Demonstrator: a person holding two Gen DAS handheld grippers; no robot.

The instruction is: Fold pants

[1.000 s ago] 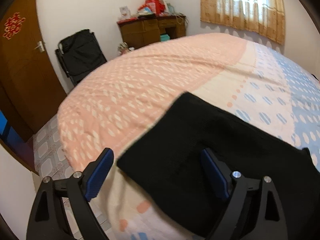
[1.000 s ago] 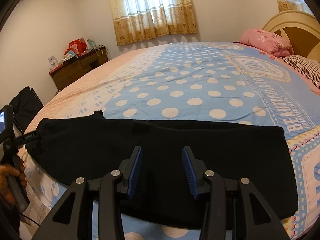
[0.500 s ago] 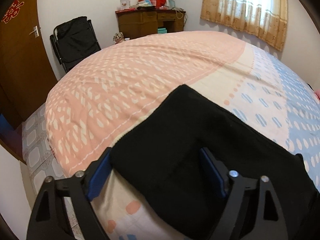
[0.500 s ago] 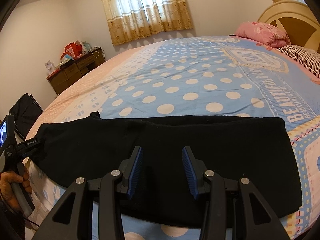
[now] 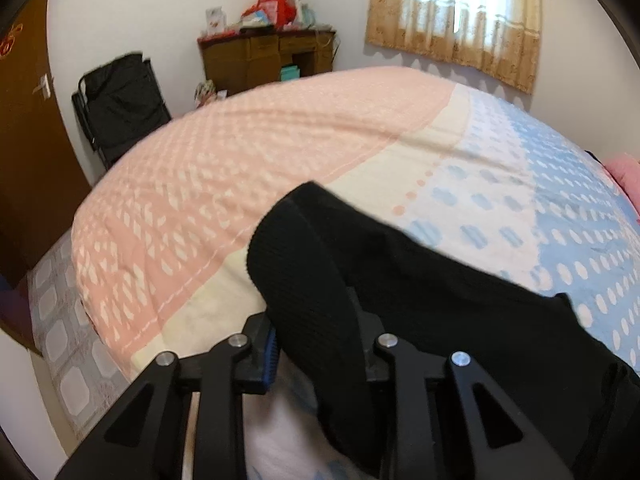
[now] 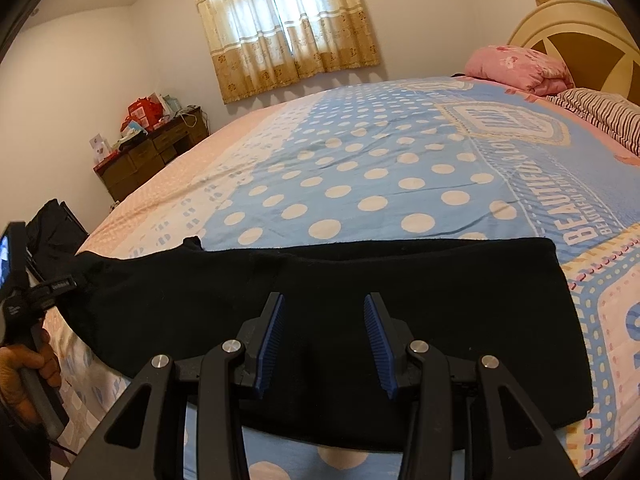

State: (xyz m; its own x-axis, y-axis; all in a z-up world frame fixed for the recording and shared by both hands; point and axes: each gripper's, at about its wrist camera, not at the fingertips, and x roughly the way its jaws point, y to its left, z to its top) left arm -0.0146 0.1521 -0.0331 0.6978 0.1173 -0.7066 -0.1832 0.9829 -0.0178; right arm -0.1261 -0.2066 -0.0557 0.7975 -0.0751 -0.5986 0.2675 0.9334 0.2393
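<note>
the left gripper [image 5: 316, 340], previously spread wide, now clamps the black knit pants [image 6: 360, 300] end, ready to fold, while the right gripper [image 6: 324, 340] hovers unclenched above.

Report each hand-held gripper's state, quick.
Left hand-held gripper: shut on the end of the black pants.
Right hand-held gripper: open, holding nothing, above the pants.

Readable text: the word "BEAUTIFUL" in large white capitals, printed on the blue border band of the polka-dot cotton bedspread [image 6: 576, 224]. A smaller line beneath it and the lettering in the bedspread's central crest [image 6: 500, 120] are too distorted to read.
</note>
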